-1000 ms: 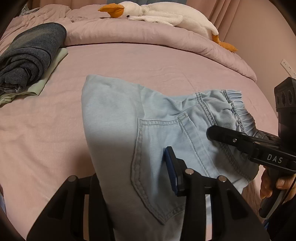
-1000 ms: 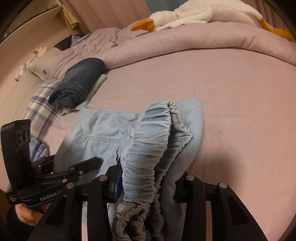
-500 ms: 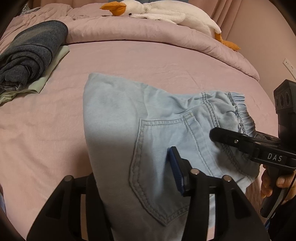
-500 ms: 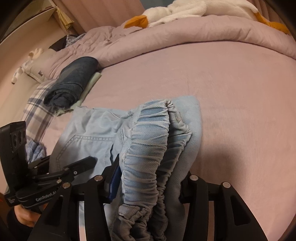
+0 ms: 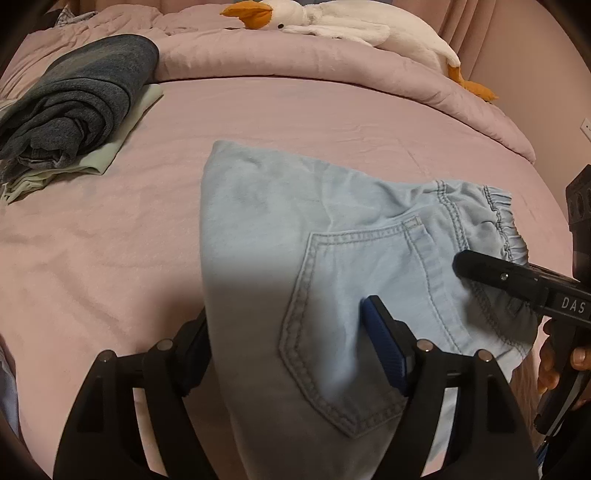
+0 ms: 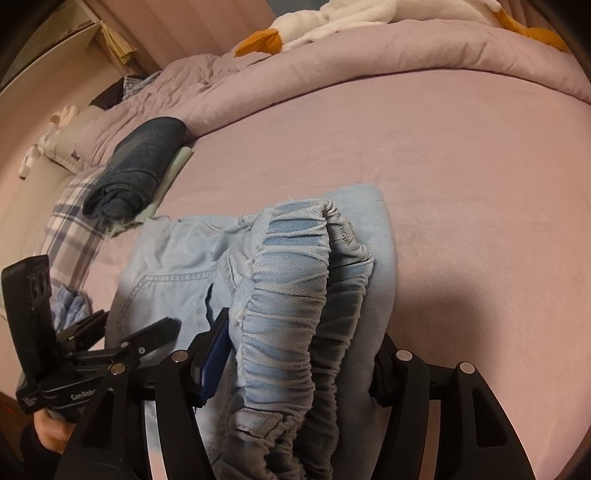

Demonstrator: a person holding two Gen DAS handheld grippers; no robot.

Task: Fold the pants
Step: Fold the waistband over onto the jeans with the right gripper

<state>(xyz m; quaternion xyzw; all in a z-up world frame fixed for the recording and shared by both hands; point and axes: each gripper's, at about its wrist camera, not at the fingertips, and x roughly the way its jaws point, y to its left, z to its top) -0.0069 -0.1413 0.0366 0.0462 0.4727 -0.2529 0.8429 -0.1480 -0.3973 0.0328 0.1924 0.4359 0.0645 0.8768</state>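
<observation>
The light blue denim pants (image 5: 314, 229) lie folded over on the pink bed, back pocket up, elastic waistband (image 6: 295, 288) at the right. My left gripper (image 5: 291, 343) is shut on the pants' near folded edge, beside the pocket. My right gripper (image 6: 295, 354) is shut on the bunched waistband, which fills its jaws. In the left wrist view the right gripper (image 5: 517, 280) shows at the right edge over the waistband. In the right wrist view the left gripper (image 6: 122, 343) shows at the lower left.
A stack of folded clothes, dark jeans (image 5: 74, 96) on a pale green piece, lies at the back left. A rolled pink duvet (image 5: 295, 55) with a white plush goose (image 5: 332, 26) runs along the back. A plaid cloth (image 6: 70, 229) lies at the left.
Both grippers have moved forward over the bed with the pants, which now lie flatter and farther up the sheet. Both grips are unchanged.
</observation>
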